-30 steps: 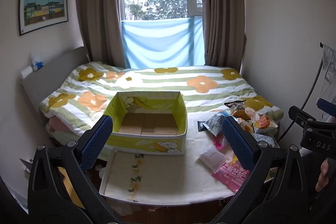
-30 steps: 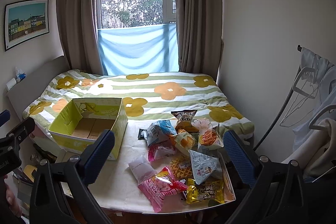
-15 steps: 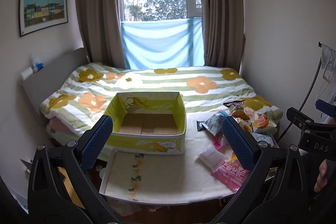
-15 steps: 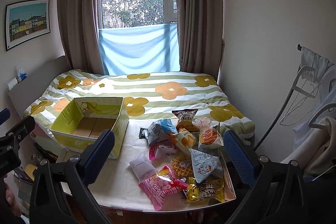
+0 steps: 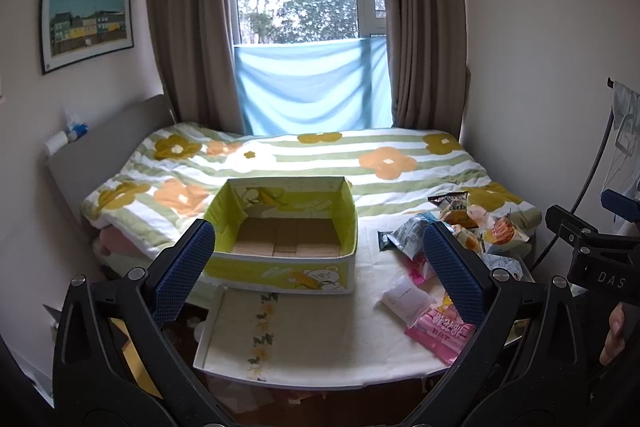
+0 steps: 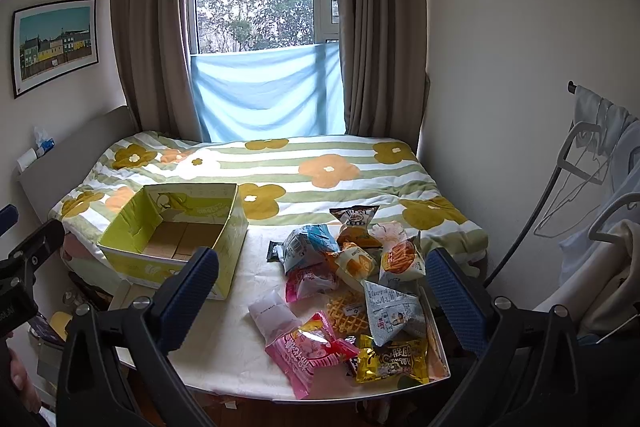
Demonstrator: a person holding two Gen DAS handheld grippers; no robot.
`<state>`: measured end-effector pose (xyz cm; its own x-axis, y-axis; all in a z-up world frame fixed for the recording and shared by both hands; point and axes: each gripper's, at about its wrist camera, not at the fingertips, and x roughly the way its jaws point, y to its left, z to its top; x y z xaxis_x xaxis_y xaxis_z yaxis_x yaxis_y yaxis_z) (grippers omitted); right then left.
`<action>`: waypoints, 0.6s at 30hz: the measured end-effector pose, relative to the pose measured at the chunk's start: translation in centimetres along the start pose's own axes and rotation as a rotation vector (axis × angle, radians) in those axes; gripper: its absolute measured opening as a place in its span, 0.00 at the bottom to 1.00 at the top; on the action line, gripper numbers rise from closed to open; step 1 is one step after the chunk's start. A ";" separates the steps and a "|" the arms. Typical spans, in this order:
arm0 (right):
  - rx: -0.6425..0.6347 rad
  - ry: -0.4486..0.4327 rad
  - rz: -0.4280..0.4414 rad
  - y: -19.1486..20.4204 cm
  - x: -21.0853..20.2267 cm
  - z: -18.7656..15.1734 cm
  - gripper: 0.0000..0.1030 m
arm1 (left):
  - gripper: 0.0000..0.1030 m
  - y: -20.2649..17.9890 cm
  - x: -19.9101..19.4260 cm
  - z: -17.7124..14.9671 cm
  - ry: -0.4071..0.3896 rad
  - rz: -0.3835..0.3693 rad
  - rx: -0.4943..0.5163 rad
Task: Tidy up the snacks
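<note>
Right wrist view shows my right hand-held gripper (image 6: pixel 320 291) spread wide and empty, hovering short of the loose pile of crinkly snack packets (image 6: pixel 352 291) on the right half of the white cloth-covered counter (image 6: pixel 224 355). My left hand-held gripper (image 5: pixel 316 263) is just as wide and empty, squared up to the yellow-green open cardboard box (image 5: pixel 284 239), which sits empty on the counter's left side, near the pile, so each carry should be short. Nearest me lie the pink sweets bag (image 6: pixel 308 351) and a white flat sachet (image 6: pixel 272 315), probably the easiest first picks. Packets overlap, so lifting one may drag others. Behind stands the flower-striped bed (image 6: pixel 320 171); a metal clothes rack (image 6: pixel 580 163) crowds my right.
</note>
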<state>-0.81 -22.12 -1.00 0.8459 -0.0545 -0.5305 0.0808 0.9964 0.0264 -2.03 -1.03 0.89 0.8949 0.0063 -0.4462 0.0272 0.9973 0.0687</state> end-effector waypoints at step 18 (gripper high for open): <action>0.011 -0.003 0.007 -0.2 -0.2 -0.1 1.00 | 1.00 0.1 0.0 0.0 0.002 -0.009 0.000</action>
<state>-1.04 -22.27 -0.97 0.8480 -0.0473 -0.5278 0.0803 0.9960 0.0398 -2.02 -0.96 0.93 0.8939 -0.0022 -0.4483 0.0350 0.9973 0.0650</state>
